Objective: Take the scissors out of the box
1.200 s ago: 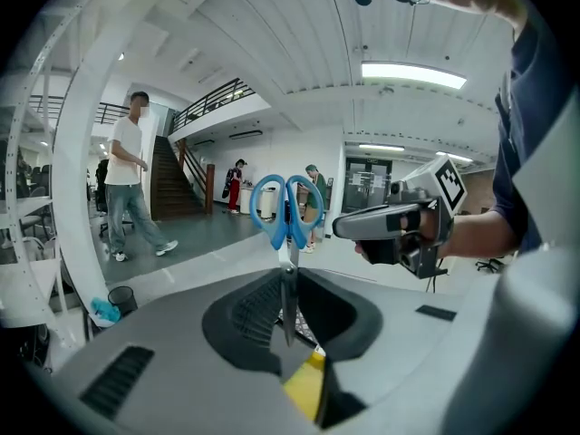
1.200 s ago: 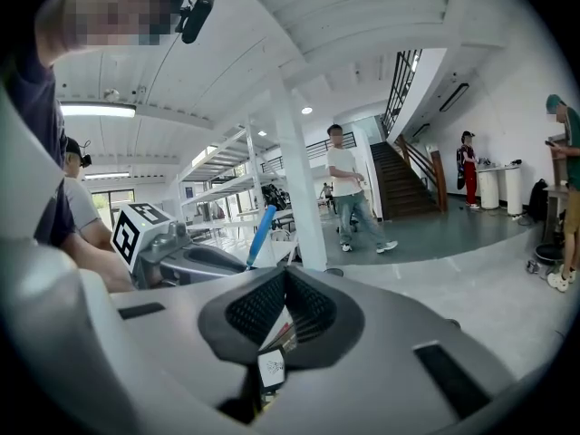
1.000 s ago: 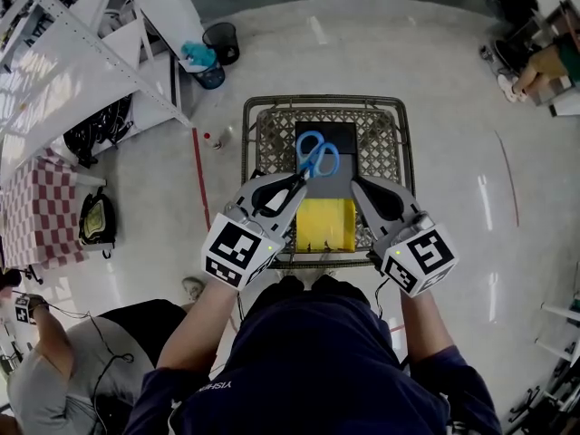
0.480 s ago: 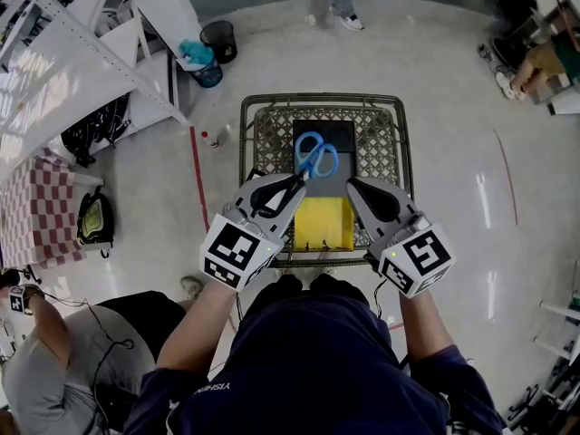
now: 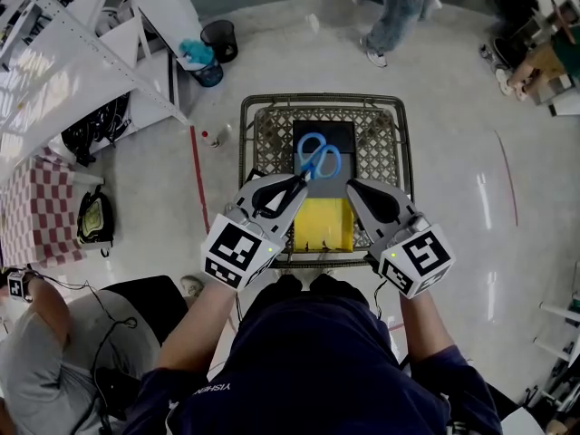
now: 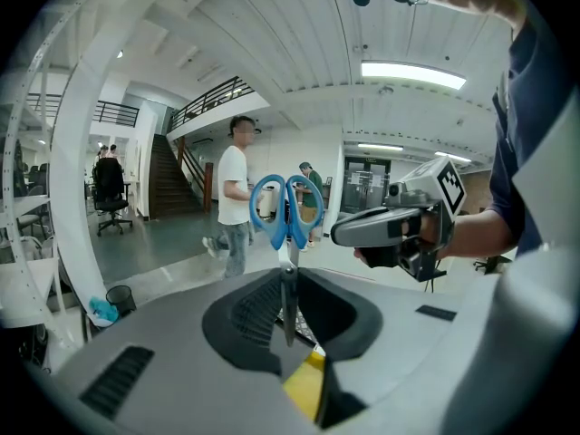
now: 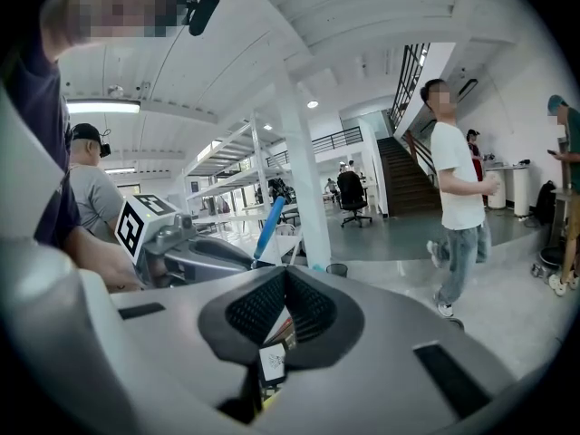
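Observation:
My left gripper (image 5: 297, 184) is shut on the blades of the blue-handled scissors (image 5: 317, 157), which point handles-first away from me. They hang over a black box (image 5: 326, 132) lying in a wire basket (image 5: 400, 157). In the left gripper view the scissors (image 6: 288, 211) stand upright from the shut left gripper (image 6: 288, 279). My right gripper (image 5: 355, 188) is beside them to the right, jaws together with nothing held; it shows in the left gripper view as the right gripper (image 6: 399, 229). The right gripper view shows its shut gripper (image 7: 285, 275) and the blue handle (image 7: 269, 216) edge-on.
A yellow item (image 5: 326, 223) lies in the basket's near end. White shelving (image 5: 91, 53) and a dark bin (image 5: 220, 39) stand at the left. One person (image 5: 399, 7) walks past beyond the basket, another person (image 5: 54, 370) sits at lower left.
Both grippers and the scissors have barely shifted. A person at the top of the head view has walked to the right, further into view.

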Action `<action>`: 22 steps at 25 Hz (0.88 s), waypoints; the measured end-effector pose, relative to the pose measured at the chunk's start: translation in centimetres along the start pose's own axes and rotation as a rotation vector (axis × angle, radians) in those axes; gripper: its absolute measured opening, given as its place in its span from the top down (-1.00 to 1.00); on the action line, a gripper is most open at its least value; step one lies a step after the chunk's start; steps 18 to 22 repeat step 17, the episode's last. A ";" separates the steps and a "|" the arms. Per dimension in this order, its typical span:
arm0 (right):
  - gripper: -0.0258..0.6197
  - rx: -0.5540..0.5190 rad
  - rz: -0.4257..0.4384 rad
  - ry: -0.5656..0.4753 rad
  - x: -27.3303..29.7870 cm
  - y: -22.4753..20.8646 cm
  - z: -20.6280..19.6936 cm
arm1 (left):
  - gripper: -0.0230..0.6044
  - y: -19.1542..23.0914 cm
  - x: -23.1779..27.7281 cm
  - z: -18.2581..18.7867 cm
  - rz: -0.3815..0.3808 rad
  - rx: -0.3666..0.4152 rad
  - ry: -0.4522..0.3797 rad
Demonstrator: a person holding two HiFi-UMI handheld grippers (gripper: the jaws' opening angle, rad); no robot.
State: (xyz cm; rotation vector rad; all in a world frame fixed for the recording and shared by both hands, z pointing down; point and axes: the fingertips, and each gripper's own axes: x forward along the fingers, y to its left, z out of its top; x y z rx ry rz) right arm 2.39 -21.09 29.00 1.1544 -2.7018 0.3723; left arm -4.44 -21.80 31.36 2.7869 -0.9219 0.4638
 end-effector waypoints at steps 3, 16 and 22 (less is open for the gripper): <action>0.86 0.007 0.001 0.002 0.1 -0.1 -0.2 | 0.70 0.0 0.2 -0.1 0.000 0.000 0.003; 0.86 0.010 0.004 0.007 0.4 -0.4 -0.5 | 0.70 0.1 0.5 -0.3 0.002 -0.005 0.006; 0.86 0.008 0.005 0.007 0.4 -0.4 -0.4 | 0.70 0.2 0.5 -0.3 0.001 -0.006 0.006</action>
